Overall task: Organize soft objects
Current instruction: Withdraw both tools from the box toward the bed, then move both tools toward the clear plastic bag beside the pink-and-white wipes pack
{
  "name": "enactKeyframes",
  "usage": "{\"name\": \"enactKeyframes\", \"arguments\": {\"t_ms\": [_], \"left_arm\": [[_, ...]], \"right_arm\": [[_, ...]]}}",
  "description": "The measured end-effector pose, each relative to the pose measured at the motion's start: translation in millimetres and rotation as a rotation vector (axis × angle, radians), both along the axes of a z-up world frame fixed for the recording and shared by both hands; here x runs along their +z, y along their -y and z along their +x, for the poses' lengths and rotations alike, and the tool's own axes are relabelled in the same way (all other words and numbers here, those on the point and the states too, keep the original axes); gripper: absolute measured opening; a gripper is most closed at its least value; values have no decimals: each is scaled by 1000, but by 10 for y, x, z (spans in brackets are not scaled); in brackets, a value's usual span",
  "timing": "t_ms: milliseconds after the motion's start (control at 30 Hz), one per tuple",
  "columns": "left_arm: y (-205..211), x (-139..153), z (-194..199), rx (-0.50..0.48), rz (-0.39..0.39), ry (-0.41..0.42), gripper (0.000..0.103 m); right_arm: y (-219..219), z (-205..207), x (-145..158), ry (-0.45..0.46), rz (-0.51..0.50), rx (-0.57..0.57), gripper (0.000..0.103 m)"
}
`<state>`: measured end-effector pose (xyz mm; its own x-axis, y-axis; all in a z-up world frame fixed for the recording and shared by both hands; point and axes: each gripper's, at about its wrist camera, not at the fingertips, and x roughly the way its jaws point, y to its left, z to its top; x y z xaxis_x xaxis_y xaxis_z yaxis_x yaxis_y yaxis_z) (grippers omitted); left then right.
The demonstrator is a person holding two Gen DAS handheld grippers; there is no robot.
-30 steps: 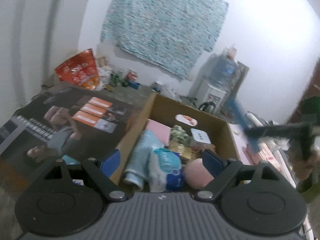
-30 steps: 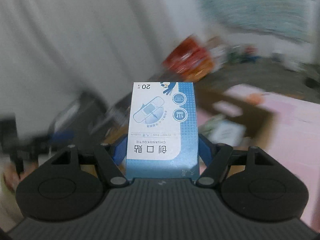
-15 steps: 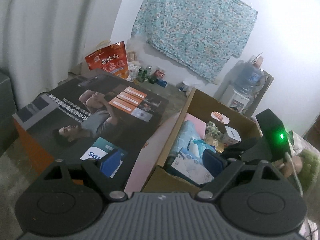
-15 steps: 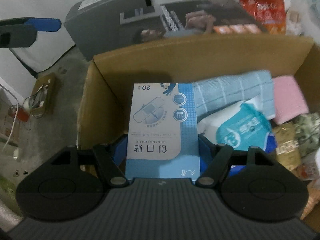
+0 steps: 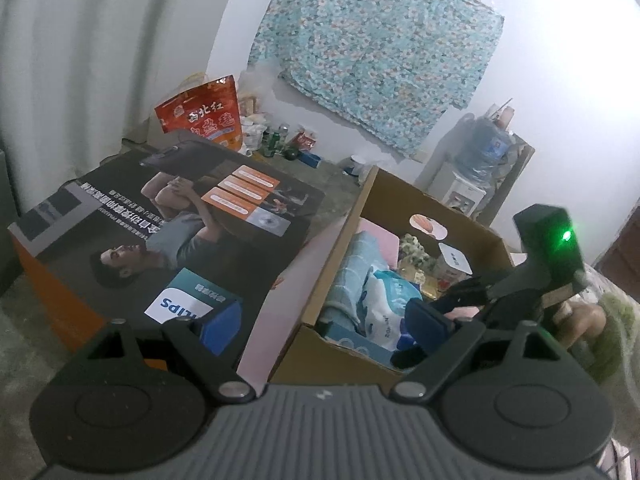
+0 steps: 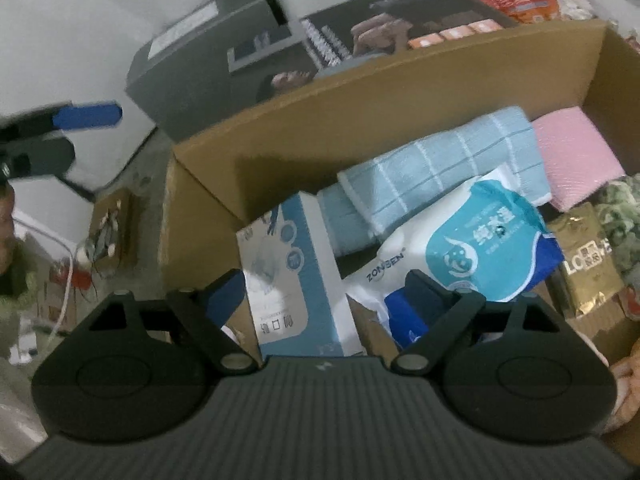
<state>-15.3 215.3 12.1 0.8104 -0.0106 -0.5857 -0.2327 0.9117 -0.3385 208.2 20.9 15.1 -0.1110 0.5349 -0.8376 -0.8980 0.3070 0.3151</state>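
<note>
My right gripper [image 6: 324, 292] hangs over the near left corner of the open cardboard box [image 6: 360, 80]. Its jaws are opening. The blue-and-white plaster box [image 6: 292, 272] stands tilted between them, and the right pad is clear of it. Beside it in the box lie a light blue checked towel [image 6: 440, 160], a pack of wet wipes [image 6: 480, 248] and a pink cloth [image 6: 576, 156]. My left gripper [image 5: 324, 324] stays open and holds nothing, just outside the cardboard box [image 5: 400, 192], above its near wall. The towel [image 5: 352, 272] and wipes [image 5: 384, 300] show there too.
A large printed carton [image 5: 180, 220] lies left of the cardboard box, with a red snack bag [image 5: 204, 116] behind it. A water dispenser [image 5: 480, 160] stands by the far wall. A gold packet [image 6: 584, 264] and other small packs fill the box's right side. A grey case [image 6: 208, 52] sits beyond.
My right gripper swung down into the cardboard box with the plaster box, then spread its jaws; the plaster box has tipped and slid off the pads. My left gripper drew back to the box's left side.
</note>
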Motion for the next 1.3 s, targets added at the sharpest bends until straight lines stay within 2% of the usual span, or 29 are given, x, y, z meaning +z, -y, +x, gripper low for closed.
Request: {"name": "enactKeyframes", "arguments": {"t_ms": [133,200,367,467,533,600,733,800,1033,1300], "left_arm": [[79,31,-14,-25,24,7,91],[127,36,-16,-46,30,12,97],[285,37,18,-93,41,4,97],[410,54,51,-114,59,-13,97],[509,86,58,-131,68,-9,97],[604,114,67,-149,76,-2,98],[855,165,98,-206,119,1,98],[982,185,109,-233,151,4,98],[1400,268,242,-341,198,-2,99],[2200,601,578,-537,307,28,101]], "right_arm": [[279,-32,284,8,106,-77,87],[473,-64,415,14,163,-136,87],[1183,-214,639,18,340,-369,94],[1593,-359,665,68,386,-502,94],[1877,-503,641,148,360,-642,95],[2173,-609,591,170,356,-761,95],[2858,-810,418,81,429,-953,95],[3173,-951,364,84,448,-1038,95],[4105,-1507,169,116,551,-1286,95],[4955,-1930,-49,123,689,-1518,95]]}}
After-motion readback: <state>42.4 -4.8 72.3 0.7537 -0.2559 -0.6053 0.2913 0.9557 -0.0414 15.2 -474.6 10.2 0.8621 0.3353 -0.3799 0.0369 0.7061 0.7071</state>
